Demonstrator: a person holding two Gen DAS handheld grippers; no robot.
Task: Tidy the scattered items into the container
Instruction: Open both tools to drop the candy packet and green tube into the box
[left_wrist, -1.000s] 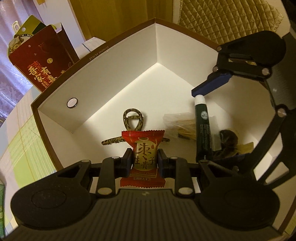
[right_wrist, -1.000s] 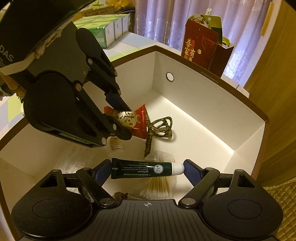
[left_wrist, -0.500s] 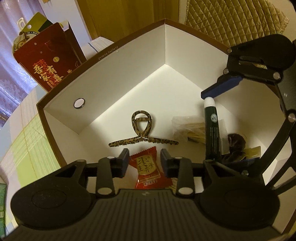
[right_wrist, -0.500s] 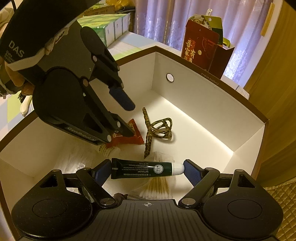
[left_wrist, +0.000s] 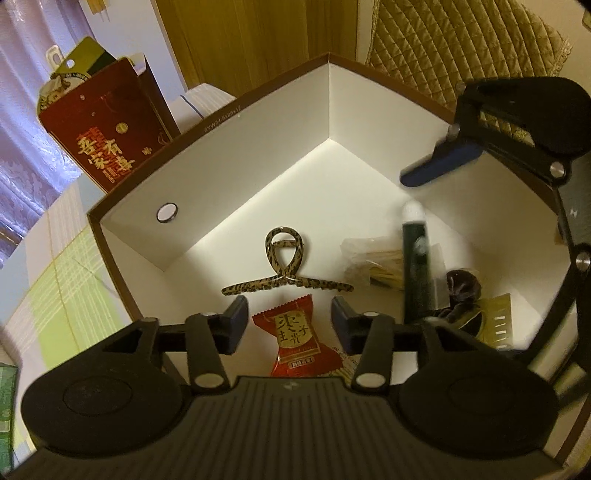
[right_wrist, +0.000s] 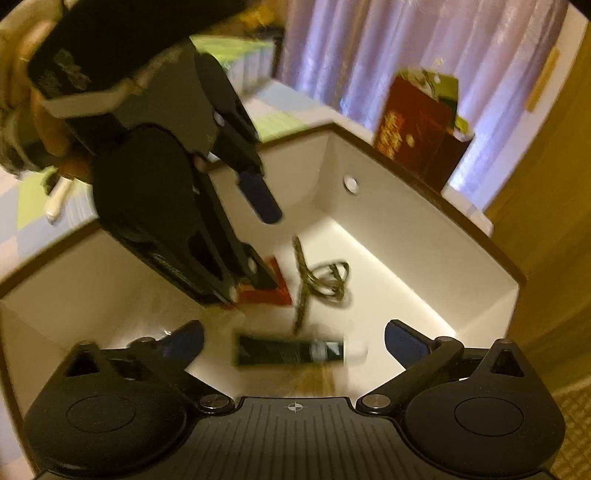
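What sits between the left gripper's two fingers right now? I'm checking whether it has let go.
The red snack packet lies loose on the box floor between the open left gripper's fingers, clearest in the left wrist view.

I'm counting inside one box (left_wrist: 258, 147): one hair clip (left_wrist: 284, 273), one red snack packet (left_wrist: 295, 339), one green tube (left_wrist: 415, 273), one bag of cotton swabs (left_wrist: 373, 262), one dark wrapped item (left_wrist: 463, 288). I'm seeing one red carton (left_wrist: 107, 136) outside.
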